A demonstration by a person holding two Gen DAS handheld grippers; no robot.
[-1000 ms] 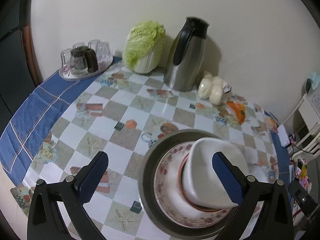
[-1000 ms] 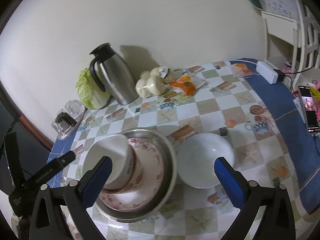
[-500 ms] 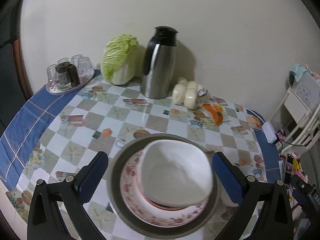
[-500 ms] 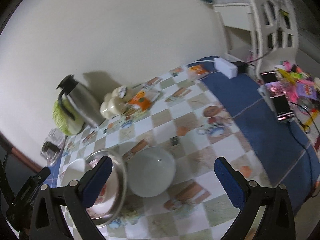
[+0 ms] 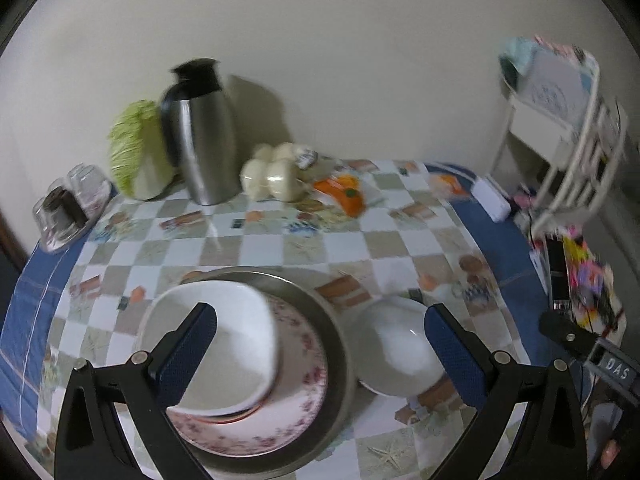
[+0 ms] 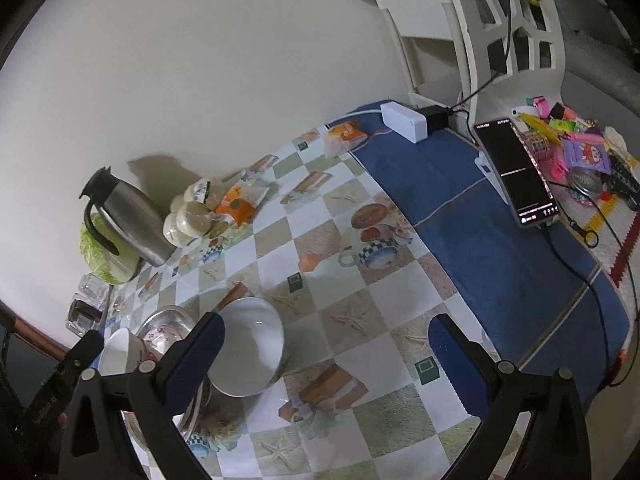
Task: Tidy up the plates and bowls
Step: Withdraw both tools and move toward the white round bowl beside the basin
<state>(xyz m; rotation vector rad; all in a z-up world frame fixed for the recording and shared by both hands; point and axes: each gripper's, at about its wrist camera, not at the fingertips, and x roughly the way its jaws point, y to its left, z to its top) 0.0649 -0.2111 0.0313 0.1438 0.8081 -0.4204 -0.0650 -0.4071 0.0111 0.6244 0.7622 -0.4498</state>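
Observation:
A metal pan (image 5: 340, 344) holds a floral plate (image 5: 300, 384) with a white squarish bowl (image 5: 240, 340) on it. A round white bowl (image 5: 400, 344) sits on the table just right of the pan. My left gripper (image 5: 320, 356) is open and empty, hovering over the pan and the round bowl. In the right wrist view the round bowl (image 6: 250, 346) lies left of centre, with the pan (image 6: 164, 322) and squarish bowl (image 6: 116, 350) at the far left. My right gripper (image 6: 326, 364) is open and empty, above the table right of the round bowl.
A steel thermos (image 5: 202, 136), a cabbage (image 5: 134, 152), buns (image 5: 276, 176) and an orange packet (image 5: 344, 194) stand by the wall. A tray of glasses (image 5: 68, 208) is at the far left. A phone (image 6: 516, 172), a charger (image 6: 404, 122) and a white shelf (image 6: 500, 28) are at the right.
The left view has swung right, so the pan stack now sits under the left finger and the round bowl has come into view. The right gripper has drifted further right, away from the stack.

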